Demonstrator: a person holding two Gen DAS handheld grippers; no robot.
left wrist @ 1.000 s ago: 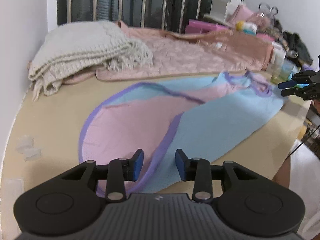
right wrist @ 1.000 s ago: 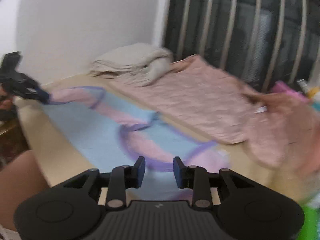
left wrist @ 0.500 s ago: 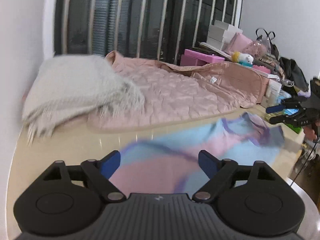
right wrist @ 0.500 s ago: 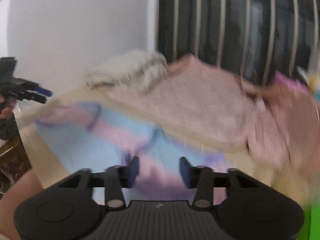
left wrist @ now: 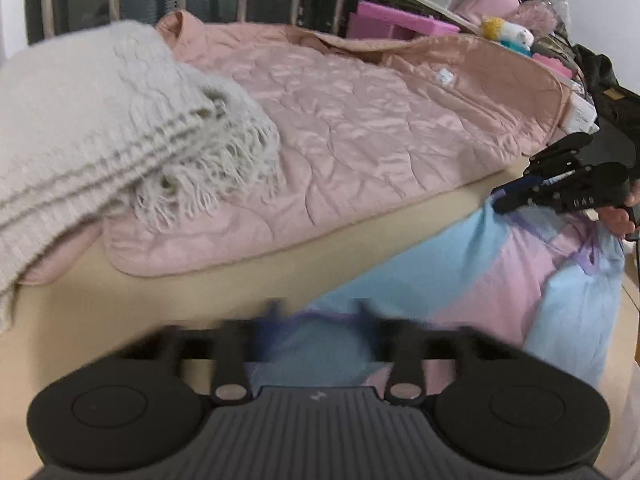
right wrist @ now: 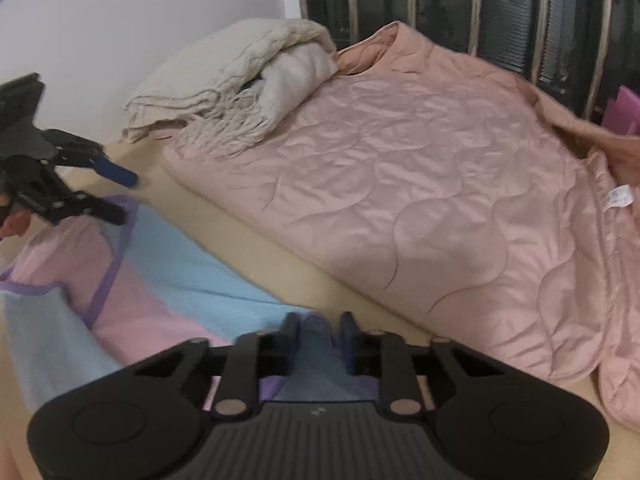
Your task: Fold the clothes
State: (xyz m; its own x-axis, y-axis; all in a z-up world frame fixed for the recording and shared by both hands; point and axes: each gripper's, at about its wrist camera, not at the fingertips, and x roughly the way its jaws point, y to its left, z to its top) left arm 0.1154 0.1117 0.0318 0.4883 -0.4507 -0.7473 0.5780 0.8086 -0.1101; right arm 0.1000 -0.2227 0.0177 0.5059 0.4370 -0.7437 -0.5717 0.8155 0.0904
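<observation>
Both claws, the left gripper (left wrist: 318,316) and right gripper (right wrist: 319,330), are closing on the blue-and-pink garment (right wrist: 168,264), each with cloth between its jaws, apparently to lift it by that edge near the bed's (left wrist: 240,280) front edge for a fold.

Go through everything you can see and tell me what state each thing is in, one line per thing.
left gripper: jaws closing on the garment's edge, blurred.
right gripper: jaws closing, garment fabric between them.
blue and pink garment: spread on the surface, wrinkled, not yet folded.
pink quilt: spread flat behind the garment, far edge rumpled.
grey knitted blanket: folded, fringe hanging over the quilt.
</observation>
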